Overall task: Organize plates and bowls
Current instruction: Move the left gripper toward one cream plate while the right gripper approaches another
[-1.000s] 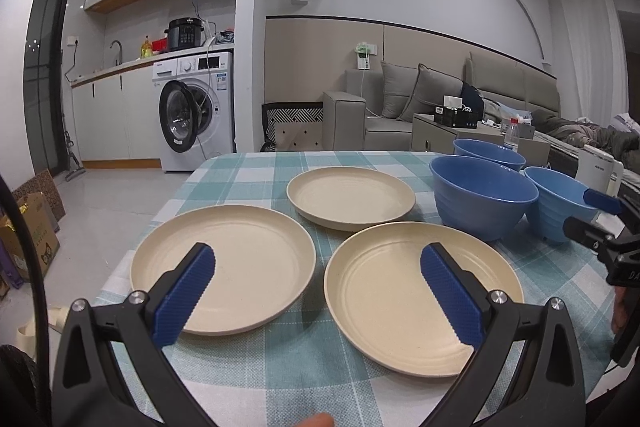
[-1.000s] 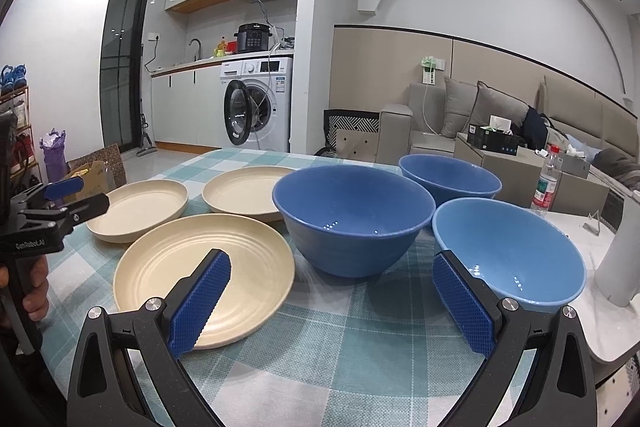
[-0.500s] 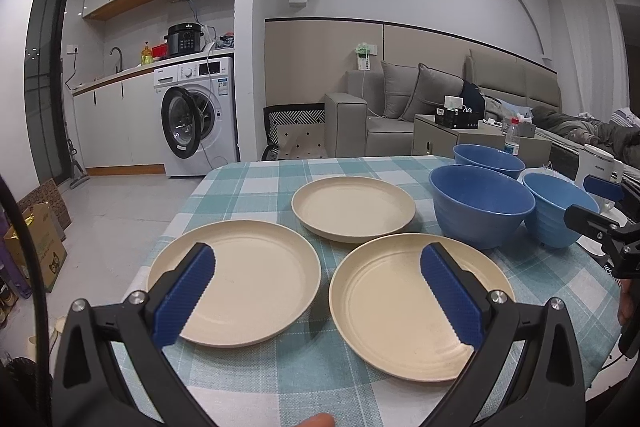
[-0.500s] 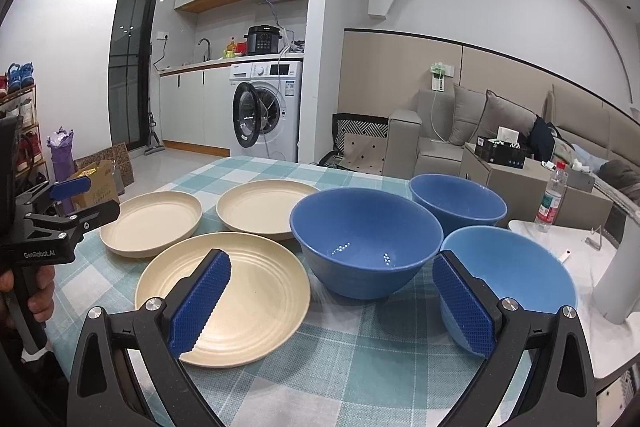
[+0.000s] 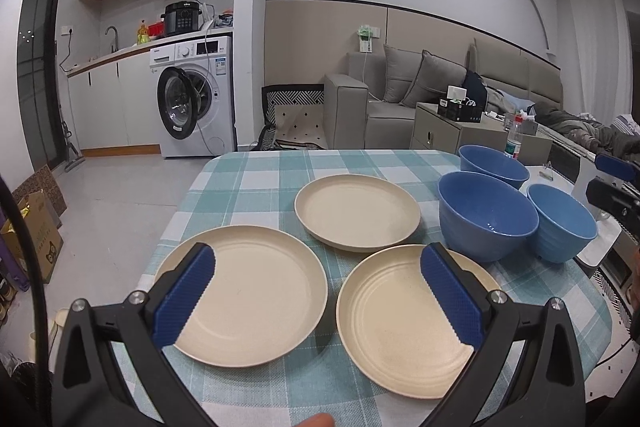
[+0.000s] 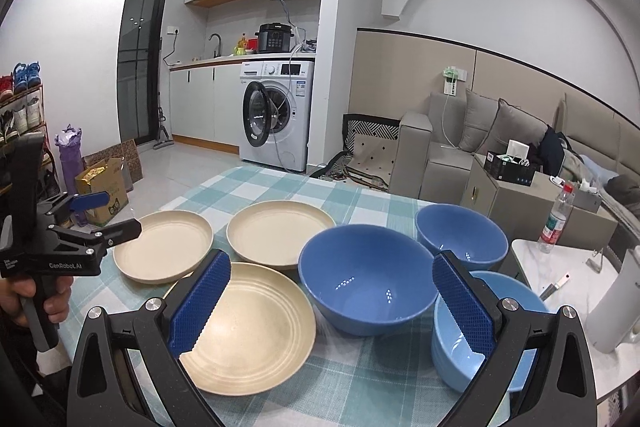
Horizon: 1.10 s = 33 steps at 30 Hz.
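Observation:
Three cream plates lie on the checked tablecloth [image 5: 256,183]: a near left plate [image 5: 248,291], a near right plate [image 5: 404,323] and a far plate [image 5: 356,211]. Three blue bowls stand to their right: a big dark bowl [image 5: 486,223], a far bowl [image 5: 492,165] and a lighter bowl [image 5: 562,223]. My left gripper [image 5: 318,301] is open above the two near plates, holding nothing. My right gripper [image 6: 330,307] is open above the near right plate [image 6: 256,323] and the big bowl [image 6: 366,289], with the lighter bowl [image 6: 472,339] at its right finger.
A white side table [image 6: 560,267] to the right carries a water bottle [image 6: 554,223] and a white appliance [image 6: 614,307]. Beyond the table are a washing machine [image 5: 192,99], a grey sofa [image 5: 400,99] and boxes [image 5: 32,235] on the floor at left.
Both grippers have risen and drawn back from the table, so plates and bowls appear smaller and lower in both views. Nothing on the table has moved.

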Each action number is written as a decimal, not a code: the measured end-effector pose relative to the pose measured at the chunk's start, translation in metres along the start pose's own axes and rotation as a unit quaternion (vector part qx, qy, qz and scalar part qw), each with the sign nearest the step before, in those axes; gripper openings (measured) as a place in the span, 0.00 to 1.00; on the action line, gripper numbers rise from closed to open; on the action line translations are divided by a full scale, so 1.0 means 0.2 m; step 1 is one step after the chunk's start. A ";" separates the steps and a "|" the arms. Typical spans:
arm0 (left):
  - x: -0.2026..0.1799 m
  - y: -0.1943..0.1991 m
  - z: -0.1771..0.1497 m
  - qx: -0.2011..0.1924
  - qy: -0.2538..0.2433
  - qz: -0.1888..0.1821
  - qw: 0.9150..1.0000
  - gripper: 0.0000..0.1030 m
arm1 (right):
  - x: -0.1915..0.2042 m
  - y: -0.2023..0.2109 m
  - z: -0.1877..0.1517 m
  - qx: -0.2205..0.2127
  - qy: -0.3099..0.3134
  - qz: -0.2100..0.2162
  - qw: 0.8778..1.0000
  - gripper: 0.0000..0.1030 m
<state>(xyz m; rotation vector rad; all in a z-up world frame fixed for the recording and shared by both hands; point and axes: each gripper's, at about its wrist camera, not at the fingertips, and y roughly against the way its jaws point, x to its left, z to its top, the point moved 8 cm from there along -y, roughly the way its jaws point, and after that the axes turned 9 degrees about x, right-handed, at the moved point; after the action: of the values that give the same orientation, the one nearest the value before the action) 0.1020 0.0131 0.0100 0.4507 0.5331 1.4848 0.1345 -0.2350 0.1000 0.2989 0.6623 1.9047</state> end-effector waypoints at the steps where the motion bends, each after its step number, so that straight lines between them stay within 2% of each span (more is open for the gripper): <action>1: 0.00 0.00 0.01 0.002 0.000 -0.003 1.000 1.00 | 0.00 0.00 0.02 0.003 0.000 0.004 1.000 1.00; 8: 0.01 -0.03 0.08 0.019 -0.005 -0.006 1.000 1.00 | 0.03 -0.02 0.16 0.027 -0.007 0.044 0.999 1.00; 12: 0.04 -0.07 0.12 0.028 -0.005 -0.007 1.000 1.00 | 0.07 -0.02 0.25 0.022 -0.002 0.065 0.998 1.00; 22: 0.10 -0.17 0.20 0.047 0.009 -0.007 0.999 1.00 | 0.07 -0.13 0.44 0.046 -0.002 0.067 0.997 1.00; 33: 0.16 -0.30 0.28 0.065 0.020 0.000 0.998 1.00 | -0.02 -0.45 0.51 0.102 -0.013 0.060 0.993 1.00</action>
<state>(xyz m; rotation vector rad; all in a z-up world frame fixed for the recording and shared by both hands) 0.1844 0.0442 0.0182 0.5237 0.6644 1.4677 0.2544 -0.1805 0.1317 0.5011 0.8399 1.9462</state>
